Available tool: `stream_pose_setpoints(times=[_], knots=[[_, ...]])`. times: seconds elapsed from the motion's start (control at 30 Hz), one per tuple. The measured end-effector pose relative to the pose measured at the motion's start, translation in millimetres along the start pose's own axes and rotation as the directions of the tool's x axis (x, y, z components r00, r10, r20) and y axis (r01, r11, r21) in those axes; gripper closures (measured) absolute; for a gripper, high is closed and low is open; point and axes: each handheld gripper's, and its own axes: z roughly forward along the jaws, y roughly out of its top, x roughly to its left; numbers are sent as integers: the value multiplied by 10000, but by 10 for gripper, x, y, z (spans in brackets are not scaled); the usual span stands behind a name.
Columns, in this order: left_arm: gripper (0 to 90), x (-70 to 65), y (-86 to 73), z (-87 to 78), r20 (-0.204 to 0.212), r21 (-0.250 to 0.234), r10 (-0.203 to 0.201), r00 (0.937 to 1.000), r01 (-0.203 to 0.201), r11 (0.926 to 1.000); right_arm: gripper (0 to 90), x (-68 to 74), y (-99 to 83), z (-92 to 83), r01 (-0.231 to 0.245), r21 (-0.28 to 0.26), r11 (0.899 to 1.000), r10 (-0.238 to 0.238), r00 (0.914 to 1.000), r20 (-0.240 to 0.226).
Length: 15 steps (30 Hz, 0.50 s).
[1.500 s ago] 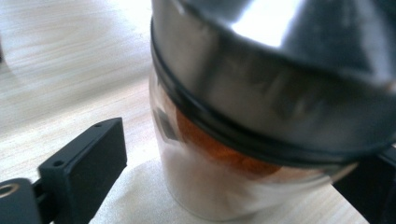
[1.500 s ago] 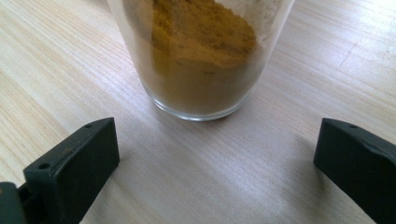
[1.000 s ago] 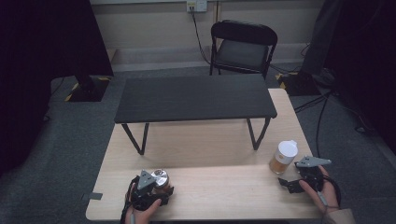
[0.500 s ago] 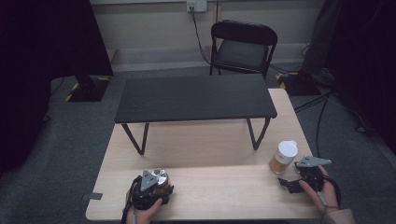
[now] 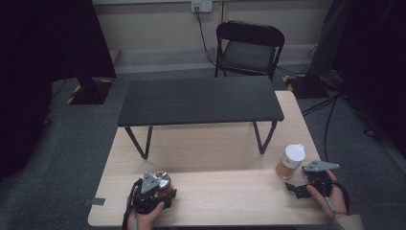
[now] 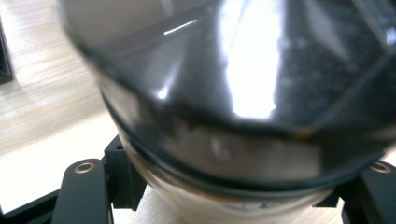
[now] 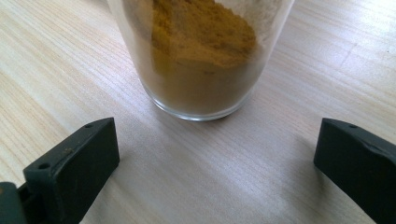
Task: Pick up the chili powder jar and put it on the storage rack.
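At a light wooden table [image 5: 225,191], a person is working with a gripper in each hand. The left gripper [image 5: 154,191], near the table's front left corner, is pinching a small jar [image 5: 163,182] with a shiny dark lid [image 6: 261,84]; its jaws have just been closing and are now pressing on the jar's sides. The right gripper [image 5: 306,184], near the table's front right edge, is resting with its jaws spread wide, just short of a glass jar of yellow-brown powder [image 7: 201,56] with a white cap [image 5: 293,153] that is standing upright on the table, untouched. A low black bench [image 5: 198,100] is standing across the table's far half.
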Motion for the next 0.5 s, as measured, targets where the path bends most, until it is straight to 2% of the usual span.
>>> stream_pose_setpoints(times=[0.1, 0.5], knots=[[306, 9, 49, 4, 104, 100, 60, 9999, -61, 9999, 0, 0, 0, 0, -1, 0, 10000, 1, 10000, 1], [306, 76, 231, -33, 520, -12, 15, 9986, -15, 10000, 0, 0, 0, 0, 0, 0, 10000, 0, 10000, 1]])
